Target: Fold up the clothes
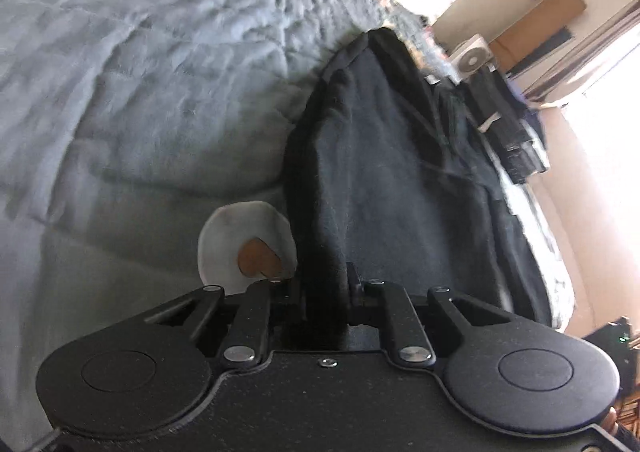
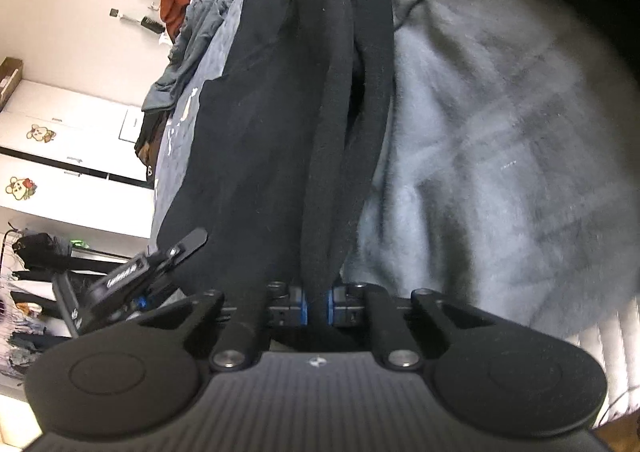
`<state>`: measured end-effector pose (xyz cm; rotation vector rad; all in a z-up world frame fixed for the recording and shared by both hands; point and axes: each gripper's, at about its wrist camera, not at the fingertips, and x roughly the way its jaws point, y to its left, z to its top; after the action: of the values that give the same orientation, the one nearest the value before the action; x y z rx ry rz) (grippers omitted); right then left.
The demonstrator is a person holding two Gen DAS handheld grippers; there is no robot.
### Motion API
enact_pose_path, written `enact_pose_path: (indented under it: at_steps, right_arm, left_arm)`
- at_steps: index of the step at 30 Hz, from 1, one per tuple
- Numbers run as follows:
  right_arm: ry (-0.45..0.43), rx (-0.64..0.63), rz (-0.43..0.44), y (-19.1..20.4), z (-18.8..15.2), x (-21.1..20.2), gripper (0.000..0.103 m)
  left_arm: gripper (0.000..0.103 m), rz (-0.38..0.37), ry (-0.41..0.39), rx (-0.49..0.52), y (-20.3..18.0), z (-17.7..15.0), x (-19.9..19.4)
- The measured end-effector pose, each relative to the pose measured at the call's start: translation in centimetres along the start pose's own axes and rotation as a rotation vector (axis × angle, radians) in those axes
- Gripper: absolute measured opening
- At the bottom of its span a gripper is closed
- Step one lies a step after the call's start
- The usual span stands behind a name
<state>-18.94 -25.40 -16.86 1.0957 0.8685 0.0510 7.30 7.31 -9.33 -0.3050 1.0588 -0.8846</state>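
- Left hand-held gripper point(image 1: 328, 292): jaws clenched on a bunched edge of the black garment point(image 1: 384, 179).
- Right hand-held gripper point(image 2: 316, 302): blue pads point(image 2: 303, 306) pinch a fold of the same garment.
- Garment stretched over the grey quilted bed cover point(image 1: 140, 91).
- Pile of clothes point(image 2: 192, 11) at far bed edge.

L gripper point(image 1: 326, 288), R gripper point(image 2: 316, 302) clamped.
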Motion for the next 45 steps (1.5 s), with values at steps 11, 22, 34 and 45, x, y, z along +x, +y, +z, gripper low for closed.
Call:
enact_pose_path:
  at_steps: [11,22,34,45]
  right_arm:
    - [0.182,-0.053,0.112,2.8,-4.3,-2.5,0.007]
    - [0.100,-0.177,-0.099,-1.5,-3.9,-6.9,0.016]
    - [-0.138,-0.543,-0.220,4.6,2.5,-10.4,0.052]
    - [-0.139,-0.456,-0.252,3.4,6.9,-2.6,0.052]
  left_arm:
    - [0.014,-0.047,0.040,0.073,-1.7,-4.0,-7.5]
    - [0.059,0.137,0.037,0.149,-0.9,-3.9,-8.7]
    - [0.060,0.229,-0.009,0.380,-5.8,1.0,-3.8]
    - [0.054,0.257,0.014,0.441,-6.9,5.1,5.2]
